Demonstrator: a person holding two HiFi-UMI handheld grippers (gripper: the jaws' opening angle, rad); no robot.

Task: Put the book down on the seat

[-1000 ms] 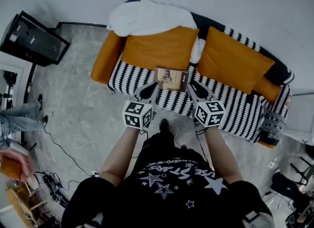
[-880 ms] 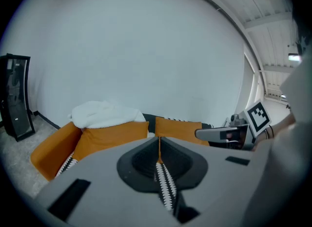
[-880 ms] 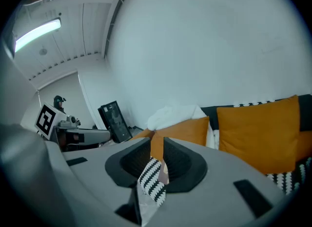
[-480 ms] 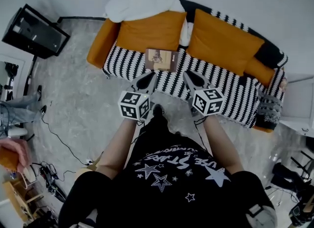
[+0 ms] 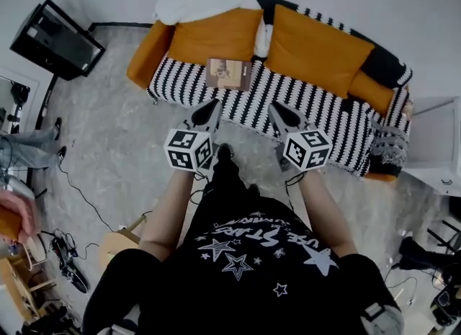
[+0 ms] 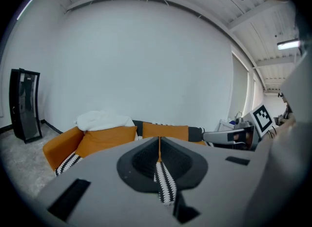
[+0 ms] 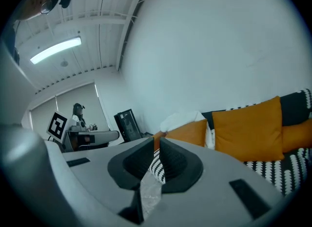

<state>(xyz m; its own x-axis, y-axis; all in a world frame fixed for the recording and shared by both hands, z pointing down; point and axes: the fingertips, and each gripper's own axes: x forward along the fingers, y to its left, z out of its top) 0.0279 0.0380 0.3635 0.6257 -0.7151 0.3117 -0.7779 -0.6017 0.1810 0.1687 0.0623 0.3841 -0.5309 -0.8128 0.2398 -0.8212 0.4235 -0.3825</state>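
Book [image 5: 229, 74] is lying flat on the black-and-white striped seat [image 5: 317, 114] of the sofa [image 5: 148, 56], with its cover facing up. It is sitting toward the left part of the seat, just in front of the left orange cushion [image 5: 214, 36] that is leaning on the backrest. Nothing is touching the book.

Both grippers are hanging in front of the sofa's front edge, and the book is lying apart from them, farther back on the seat. In the head view the left gripper [image 5: 210, 107] is pointing toward the book from just below it, a little to its left. The right gripper [image 5: 276, 112] is pointing at the bare stripes to the right of the book. The book is lying beyond the two tips and nearer to the left one.

In the left gripper view the left gripper [image 6: 159, 143] is keeping its jaws pressed together with nothing between them. In the right gripper view the right gripper [image 7: 157, 145] is closing its last bit, its jaws standing together and empty.

A second orange cushion [image 5: 323, 51] is leaning further right, and a white blanket [image 5: 202, 2] is lying over the backrest on the left. The person [image 5: 245, 269] is standing on the grey floor [image 5: 108, 132].
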